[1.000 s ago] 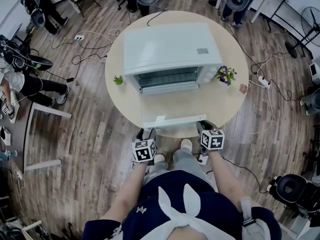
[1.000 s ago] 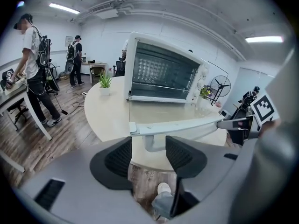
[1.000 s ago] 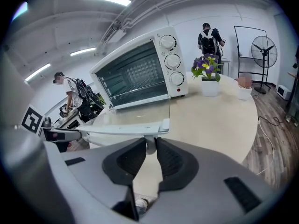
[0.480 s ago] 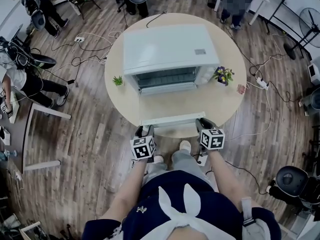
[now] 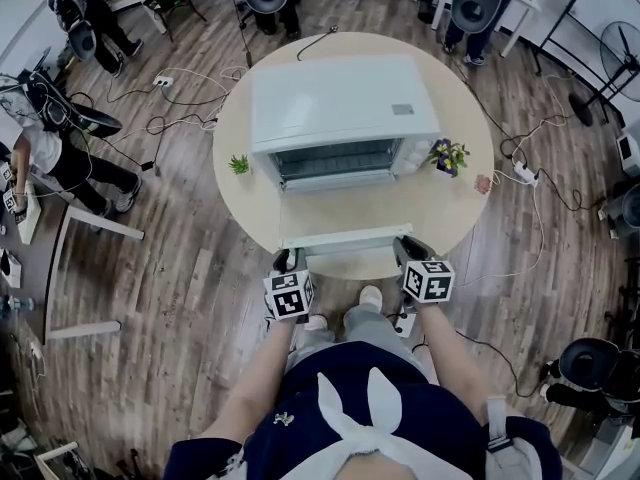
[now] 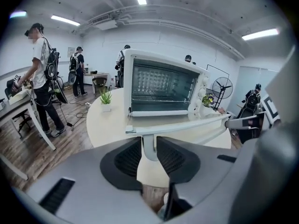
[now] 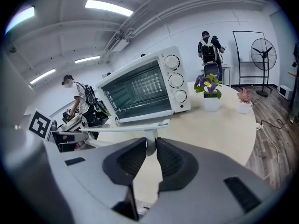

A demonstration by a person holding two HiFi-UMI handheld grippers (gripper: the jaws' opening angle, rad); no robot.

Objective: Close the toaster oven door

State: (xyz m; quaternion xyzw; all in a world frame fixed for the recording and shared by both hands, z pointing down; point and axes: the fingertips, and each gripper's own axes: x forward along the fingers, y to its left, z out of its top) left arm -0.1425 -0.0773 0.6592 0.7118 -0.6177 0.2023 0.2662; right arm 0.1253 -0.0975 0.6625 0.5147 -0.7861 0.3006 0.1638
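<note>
Both tongs grip the handle of the open toaster oven door.

In the head view the toaster oven (image 5: 345, 108) sits at upper centre on the round worktop (image 5: 455, 203). Its door (image 5: 340, 208) is swung down and out, roughly flat, reaching towards the bottom of the frame. The door's long axis runs left to right, and the handle (image 5: 345, 238) lies along its lower edge. The left tongs (image 5: 288, 260) have just been closing, and their pads now press on the handle's left post, which stands between them. The right tongs (image 5: 408, 248) pinch the right post. Both tongs sit just below the door, pointing up-frame towards the oven.
</note>
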